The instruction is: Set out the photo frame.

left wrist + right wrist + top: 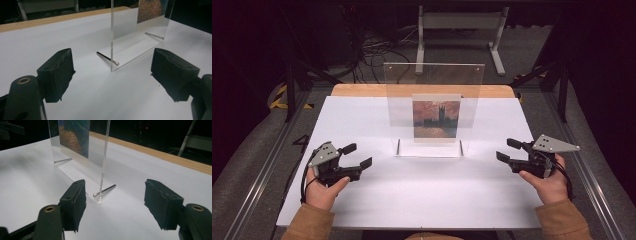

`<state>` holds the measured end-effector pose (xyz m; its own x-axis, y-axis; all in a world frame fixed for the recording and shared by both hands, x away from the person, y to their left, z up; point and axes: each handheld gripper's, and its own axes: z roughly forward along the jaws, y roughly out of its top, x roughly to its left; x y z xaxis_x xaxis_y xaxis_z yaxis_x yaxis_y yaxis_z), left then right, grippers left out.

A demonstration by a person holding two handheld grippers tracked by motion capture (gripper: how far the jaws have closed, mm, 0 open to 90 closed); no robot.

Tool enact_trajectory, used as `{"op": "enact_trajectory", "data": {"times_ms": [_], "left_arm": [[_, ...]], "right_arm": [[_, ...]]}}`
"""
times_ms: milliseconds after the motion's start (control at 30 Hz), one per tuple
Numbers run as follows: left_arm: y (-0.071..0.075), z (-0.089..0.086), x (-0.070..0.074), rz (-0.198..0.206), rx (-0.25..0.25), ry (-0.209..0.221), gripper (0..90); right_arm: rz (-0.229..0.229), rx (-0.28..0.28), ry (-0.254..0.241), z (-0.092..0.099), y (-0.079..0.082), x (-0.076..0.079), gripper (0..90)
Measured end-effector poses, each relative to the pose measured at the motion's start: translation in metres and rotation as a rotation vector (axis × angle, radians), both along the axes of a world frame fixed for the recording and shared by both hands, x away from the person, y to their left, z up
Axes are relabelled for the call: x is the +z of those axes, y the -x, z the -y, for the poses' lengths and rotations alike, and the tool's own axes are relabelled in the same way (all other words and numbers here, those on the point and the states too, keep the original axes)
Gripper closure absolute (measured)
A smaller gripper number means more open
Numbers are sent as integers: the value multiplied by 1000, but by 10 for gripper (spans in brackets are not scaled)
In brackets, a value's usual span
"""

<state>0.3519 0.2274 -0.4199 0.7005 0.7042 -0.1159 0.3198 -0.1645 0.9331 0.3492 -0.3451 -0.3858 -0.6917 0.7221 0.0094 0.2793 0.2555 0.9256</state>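
A clear acrylic picture frame [402, 100] stands upright in the middle of the white sheet [422, 200], resting on two thin metal pins. It holds a small painting print [436, 119] of a building under an orange sky. My left gripper [358, 155] sits low at the left of the frame, jaws open and empty. In the left gripper view, the left gripper [112, 75] faces the frame's near corner [130, 37] and one pin [107, 58]. My right gripper [507, 149] is at the right, also open and empty. The right gripper [116, 205] faces the frame's other edge [95, 157] and pin [104, 190].
The white sheet covers a wooden table whose far edge [422, 90] shows behind the frame. A white metal stand [459, 22] and loose cables [377, 50] are on the floor beyond. Metal rails run along both sides of the table.
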Motion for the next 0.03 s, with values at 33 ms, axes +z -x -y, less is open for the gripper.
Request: {"op": "enact_trajectory", "data": {"times_ms": [33], "left_arm": [[0,0,0,6,-2,1,191]], "right_arm": [[-1,3,-2,0,0,0,339]]}}
